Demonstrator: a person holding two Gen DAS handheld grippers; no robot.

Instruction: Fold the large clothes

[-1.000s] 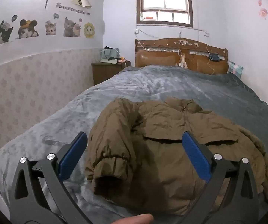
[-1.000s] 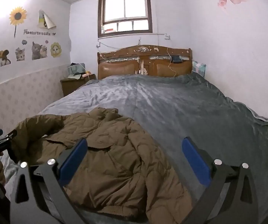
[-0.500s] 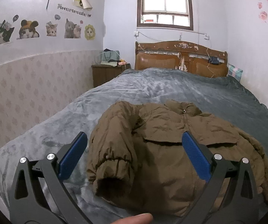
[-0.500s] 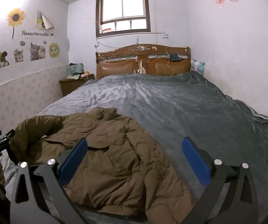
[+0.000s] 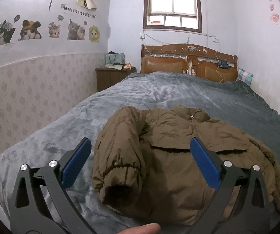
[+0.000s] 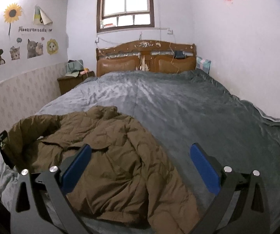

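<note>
Dim room, overexposed window [image 5: 172, 9] glare, fisheye-bent, vignetted edges.

The jacket [image 5: 179, 156] is brown quilted cloth, matt and puffy, with a gathered cuff and a small metal zip pull at the collar. The blanket [image 6: 179, 105] under it is grey plush fabric with a soft sheen where light falls. The headboard [image 6: 145, 58] at the far end is carved, varnished wood with glossy brown padded panels. The left gripper [image 5: 140, 159] and the right gripper [image 6: 140, 161] have matt black frames, shiny metal rivets and finely textured blue pads.
</note>
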